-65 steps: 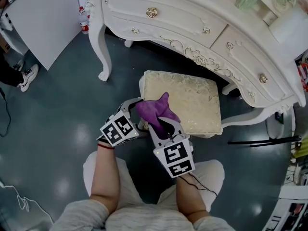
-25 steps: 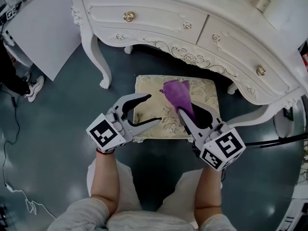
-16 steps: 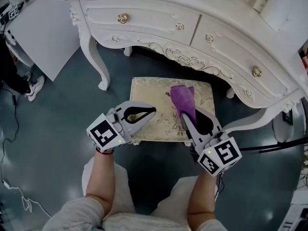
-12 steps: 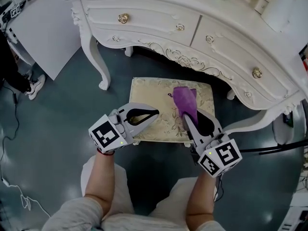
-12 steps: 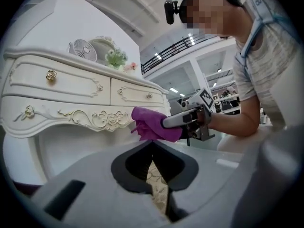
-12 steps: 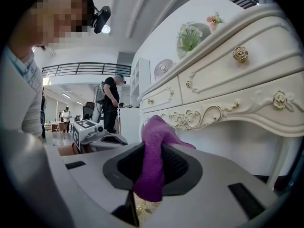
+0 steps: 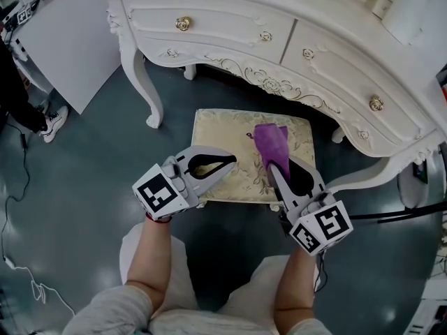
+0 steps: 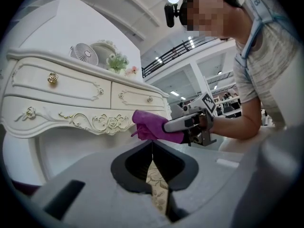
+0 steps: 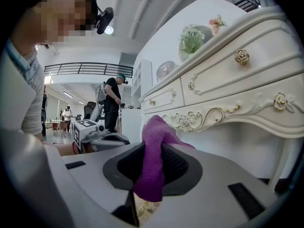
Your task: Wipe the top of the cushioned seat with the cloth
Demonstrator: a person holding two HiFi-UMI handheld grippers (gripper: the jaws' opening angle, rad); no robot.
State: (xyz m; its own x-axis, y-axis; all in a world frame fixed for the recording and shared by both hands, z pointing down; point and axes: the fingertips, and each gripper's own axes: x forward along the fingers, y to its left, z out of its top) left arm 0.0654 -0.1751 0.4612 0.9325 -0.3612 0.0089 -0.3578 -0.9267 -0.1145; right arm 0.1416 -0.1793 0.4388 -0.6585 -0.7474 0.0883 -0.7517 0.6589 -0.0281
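— What's different from a second ago?

— The left gripper [image 7: 232, 163] had its jaws spread then. Now they are clenched together with nothing between them, tips over the cushioned seat [image 7: 220, 128], about 8 o'clock from its middle.

— And the cloth?

— The purple cloth [image 7: 271, 142] is pinched between the fingers of the right gripper [image 7: 277, 165], as it was before. Its free end fans out past the tips toward 12 o'clock, over the seat's 2 o'clock part. I can't tell whether it presses on the fabric. A couple of seconds back it was at the seat's 8 o'clock corner, close to both grippers.

— Count?

— One cloth, one seat, two grippers, and one white dressing table [image 7: 230, 44] at the seat's 12 o'clock.
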